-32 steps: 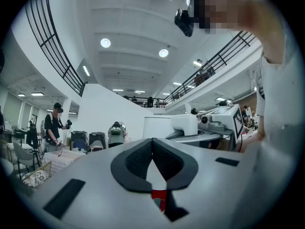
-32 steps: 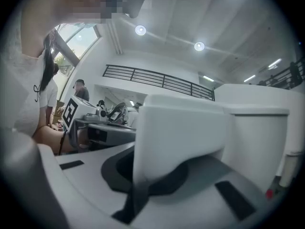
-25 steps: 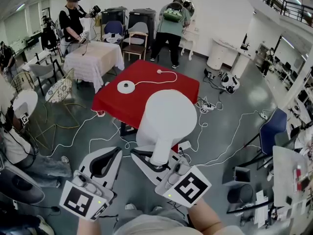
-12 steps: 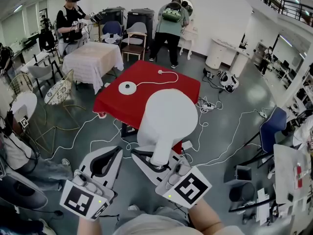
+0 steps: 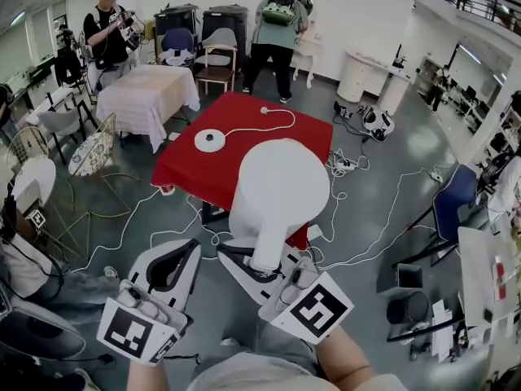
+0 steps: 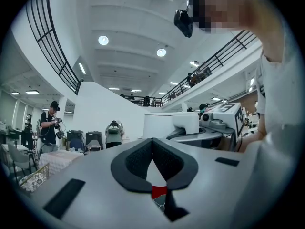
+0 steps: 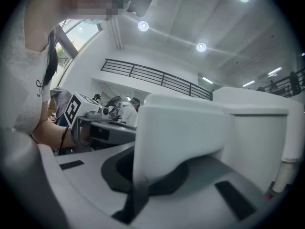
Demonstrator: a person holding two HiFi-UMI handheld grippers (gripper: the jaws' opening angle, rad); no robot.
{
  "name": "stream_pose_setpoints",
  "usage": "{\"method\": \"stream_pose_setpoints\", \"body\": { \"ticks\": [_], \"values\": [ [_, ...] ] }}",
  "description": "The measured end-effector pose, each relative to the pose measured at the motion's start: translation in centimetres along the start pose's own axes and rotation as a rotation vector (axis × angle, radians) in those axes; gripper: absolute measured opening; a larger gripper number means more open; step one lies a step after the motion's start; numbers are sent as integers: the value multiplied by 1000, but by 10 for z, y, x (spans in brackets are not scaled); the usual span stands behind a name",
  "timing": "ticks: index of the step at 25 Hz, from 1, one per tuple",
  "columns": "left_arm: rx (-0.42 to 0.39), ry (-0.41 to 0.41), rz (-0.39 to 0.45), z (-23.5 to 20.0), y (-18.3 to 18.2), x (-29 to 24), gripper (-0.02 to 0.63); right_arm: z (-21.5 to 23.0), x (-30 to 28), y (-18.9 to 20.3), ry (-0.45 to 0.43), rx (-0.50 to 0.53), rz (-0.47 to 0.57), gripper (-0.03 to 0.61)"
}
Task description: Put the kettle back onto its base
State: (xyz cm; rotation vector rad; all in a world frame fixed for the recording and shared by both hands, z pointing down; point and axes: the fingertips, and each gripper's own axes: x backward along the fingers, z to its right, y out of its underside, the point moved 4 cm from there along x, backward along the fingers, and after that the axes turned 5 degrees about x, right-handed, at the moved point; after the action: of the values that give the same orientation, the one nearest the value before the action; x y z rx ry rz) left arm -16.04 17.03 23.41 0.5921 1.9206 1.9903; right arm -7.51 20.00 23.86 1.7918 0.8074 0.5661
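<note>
A white kettle (image 5: 277, 190) hangs in the air in front of me, short of the red table (image 5: 191, 169). My right gripper (image 5: 260, 263) is shut on its handle (image 7: 176, 132), and the white body (image 7: 252, 128) fills the right gripper view. The round white kettle base (image 5: 210, 141) lies on the table's left part, its cord running to a plug (image 5: 264, 111). My left gripper (image 5: 186, 247) floats beside the kettle on the left. It is shut and holds nothing, its black pads meeting at the tips (image 6: 152, 140). The kettle (image 6: 162, 125) shows to its right.
White cables (image 5: 163, 218) snake over the grey floor around the table. A table with a white cloth (image 5: 146, 96) and chairs stand at the back left. One person (image 5: 277, 27) bends over at the back and another (image 5: 110, 27) stands far left. A blue chair (image 5: 452, 210) is at the right.
Both grippers and the kettle keep the same places in the picture. The room has shifted slightly, and the standing person at the back left has moved a little.
</note>
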Motion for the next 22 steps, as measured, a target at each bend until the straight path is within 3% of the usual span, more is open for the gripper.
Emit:
{"method": "stream_pose_setpoints", "body": {
  "ticks": [12,22],
  "values": [
    [2,-59,-15,-33,12,-96,11,91,-20,38,-83,-18,23,8],
    [1,-212,2,-59,16,-179,11,182,-36,65,-242,3,78,7]
  ]
}}
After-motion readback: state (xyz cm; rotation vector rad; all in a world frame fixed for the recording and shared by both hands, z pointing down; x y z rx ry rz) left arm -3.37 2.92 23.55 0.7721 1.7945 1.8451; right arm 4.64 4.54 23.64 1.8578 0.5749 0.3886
